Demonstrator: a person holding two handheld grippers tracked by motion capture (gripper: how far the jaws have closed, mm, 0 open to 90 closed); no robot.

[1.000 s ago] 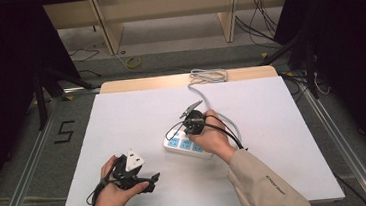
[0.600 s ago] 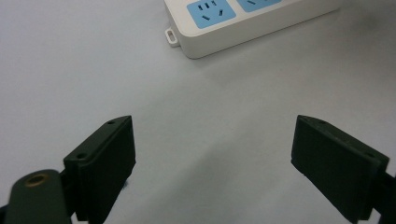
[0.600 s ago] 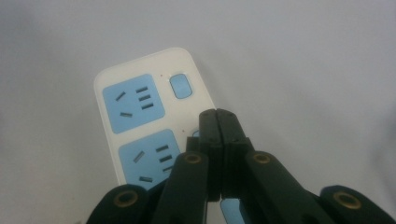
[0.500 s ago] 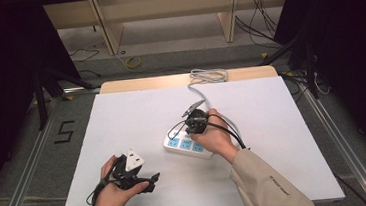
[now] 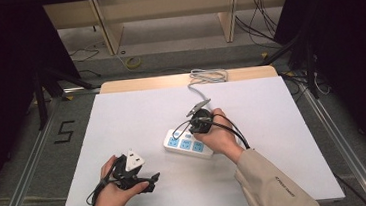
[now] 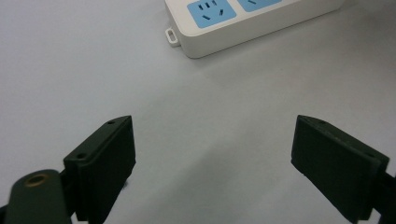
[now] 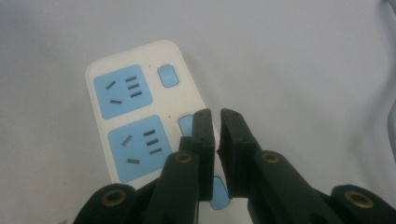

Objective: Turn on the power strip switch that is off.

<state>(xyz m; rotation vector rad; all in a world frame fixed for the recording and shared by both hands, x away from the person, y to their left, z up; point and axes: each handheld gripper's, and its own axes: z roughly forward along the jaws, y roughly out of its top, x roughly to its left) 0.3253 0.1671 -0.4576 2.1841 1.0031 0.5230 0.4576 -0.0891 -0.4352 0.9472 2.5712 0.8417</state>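
Covering the table point(image 5: 121, 113), a white sheet carries the white three-outlet power strip point(image 5: 188, 143) near its middle, its cord run to the far edge, seemingly so the switches face up within reach. The right gripper point(image 7: 215, 122) is hung over the strip's blue rocker switches point(image 7: 168, 76), jaws just eased apart to a narrow gap with nothing between. The left gripper point(image 6: 212, 154) is parked near the front edge, jaws spread wide, empty, pointed at the strip.
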